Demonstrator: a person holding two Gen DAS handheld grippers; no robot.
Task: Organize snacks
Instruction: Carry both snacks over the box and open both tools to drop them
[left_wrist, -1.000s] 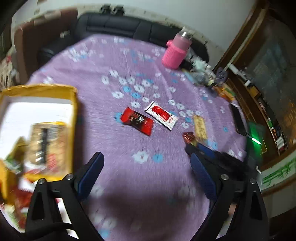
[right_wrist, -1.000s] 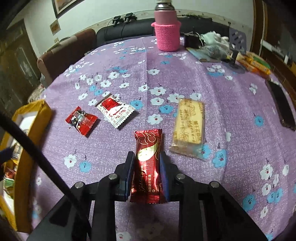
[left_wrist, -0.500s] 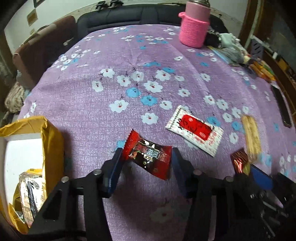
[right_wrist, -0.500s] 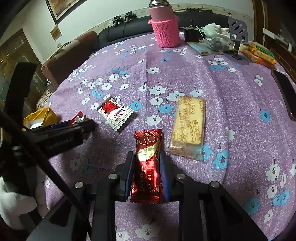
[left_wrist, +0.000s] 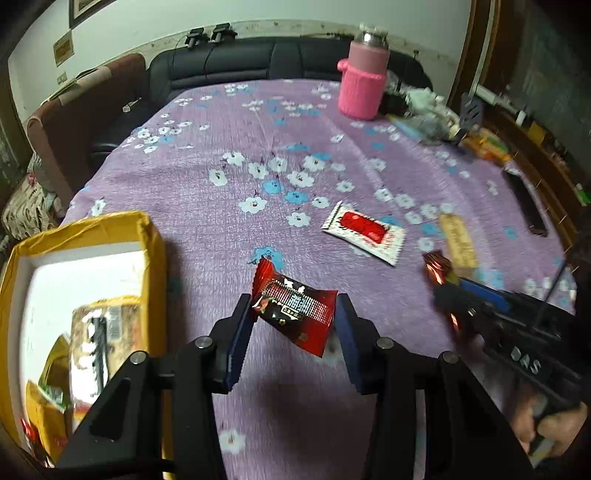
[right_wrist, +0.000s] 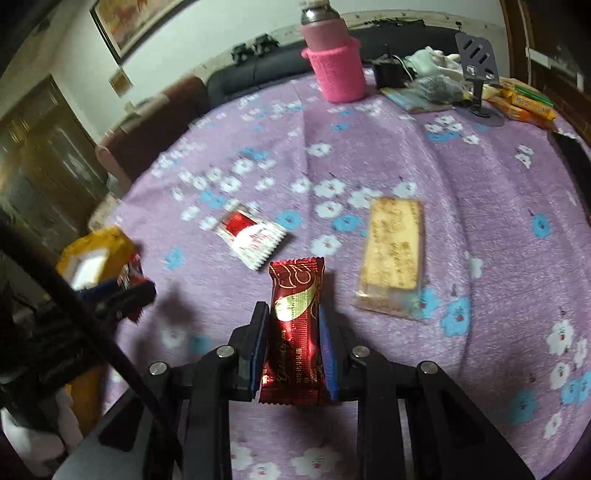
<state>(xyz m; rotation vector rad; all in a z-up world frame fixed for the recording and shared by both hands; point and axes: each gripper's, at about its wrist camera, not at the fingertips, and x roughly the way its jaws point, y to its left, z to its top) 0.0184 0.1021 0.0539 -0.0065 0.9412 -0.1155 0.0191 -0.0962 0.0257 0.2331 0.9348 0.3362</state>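
Left wrist: left tool (left_wrist: 293, 314) grips red packet (left_wrist: 293, 308) beside box rim (left_wrist: 155, 254).

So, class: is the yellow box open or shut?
Open. The yellow box has no lid on, and snack packets show inside it.

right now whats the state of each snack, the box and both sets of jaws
left gripper: jaws shut on the dark red snack packet
dark red snack packet: held, tilted, lifted off the cloth
right gripper: jaws shut on the red and gold bar
red and gold bar: held lengthwise between the jaws
white and red sachet: lying flat, untouched
biscuit pack: lying flat, untouched
yellow box: open, snacks inside
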